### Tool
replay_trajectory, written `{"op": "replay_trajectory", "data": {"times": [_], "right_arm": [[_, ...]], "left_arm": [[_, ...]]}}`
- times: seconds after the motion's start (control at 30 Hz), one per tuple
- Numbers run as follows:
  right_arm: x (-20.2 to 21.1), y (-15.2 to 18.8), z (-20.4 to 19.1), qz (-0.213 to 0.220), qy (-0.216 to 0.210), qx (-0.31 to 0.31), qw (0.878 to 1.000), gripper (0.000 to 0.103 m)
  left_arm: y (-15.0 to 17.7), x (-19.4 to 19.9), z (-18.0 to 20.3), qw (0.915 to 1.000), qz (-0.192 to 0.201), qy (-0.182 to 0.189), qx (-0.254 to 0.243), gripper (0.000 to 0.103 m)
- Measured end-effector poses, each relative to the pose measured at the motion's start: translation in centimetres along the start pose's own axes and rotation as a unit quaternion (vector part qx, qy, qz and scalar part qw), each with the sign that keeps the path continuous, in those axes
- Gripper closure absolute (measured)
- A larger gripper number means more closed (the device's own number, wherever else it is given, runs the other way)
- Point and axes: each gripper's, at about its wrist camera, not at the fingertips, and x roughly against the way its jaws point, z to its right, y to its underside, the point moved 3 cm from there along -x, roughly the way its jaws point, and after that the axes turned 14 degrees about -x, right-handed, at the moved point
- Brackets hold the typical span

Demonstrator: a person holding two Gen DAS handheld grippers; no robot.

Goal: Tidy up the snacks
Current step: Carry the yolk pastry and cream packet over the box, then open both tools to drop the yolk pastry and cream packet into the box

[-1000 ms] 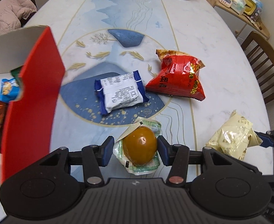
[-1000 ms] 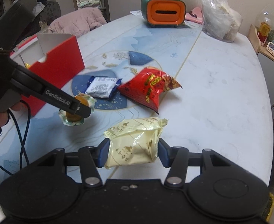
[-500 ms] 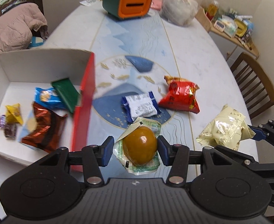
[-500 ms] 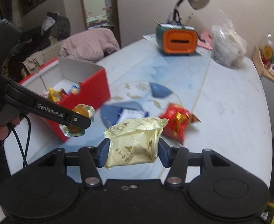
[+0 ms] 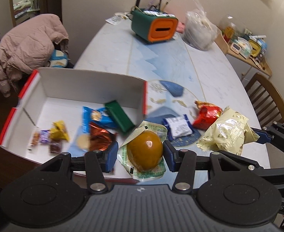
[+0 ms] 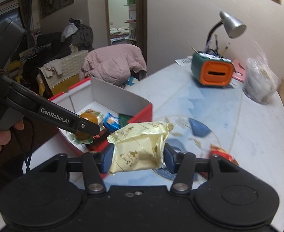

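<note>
Two snacks held aloft: brown egg-shaped snack in clear-green wrapper (image 5: pixel 144 150) pinched between blue pads of left gripper (image 5: pixel 140 155), above near right corner of red-and-white box (image 5: pixel 84 89); pale yellow packet (image 6: pixel 140 147) clamped in right gripper (image 6: pixel 138 157), above tabletop just right of box. Inside box: green bar (image 5: pixel 119 118), blue packet (image 5: pixel 96 117), copper foil packet (image 5: pixel 99 138), small candies (image 5: pixel 51 137). On marble table (image 5: pixel 215 73) mid-area: white-blue packet (image 5: pixel 178 125), red bag (image 5: pixel 206 114). At far end: orange-green holder (image 5: pixel 154 28), clear plastic bag (image 5: pixel 199 32).
</note>
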Motion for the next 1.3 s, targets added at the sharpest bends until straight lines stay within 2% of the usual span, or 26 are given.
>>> {"op": "replay_trajectory", "data": {"times": [0.33,0.57,0.67,0.9,1.3], "right_arm": [[-3.6,-1.9,-5.0,0.003,-0.011,0.007,1.0,0.051],[-7.0,-2.6,-7.0,-0.011,-0.007,-0.001,1.0,0.051],[-8.6,-3.0,-7.3,-0.024,-0.012,-0.019,0.999,0.051],[-12.7,-3.9,-7.2,-0.047,0.005,-0.044,0.998,0.051],[-18.8,-4.5,-7.5,-0.086,0.029,-0.062,0.994,0.051]], "left_arm": [[0.5,1.3,-6.1,0.9997,0.005,-0.021,0.009,0.054],[0.9,0.4,-10.2,0.9992,-0.007,-0.035,0.019,0.054],[0.8,-0.4,-11.9,0.9989,-0.016,-0.038,0.022,0.054],[0.2,-3.3,-15.2,0.9976,-0.044,-0.045,0.031,0.054],[-0.9,-8.6,-18.1,0.9928,-0.106,-0.043,0.035,0.054]]}}
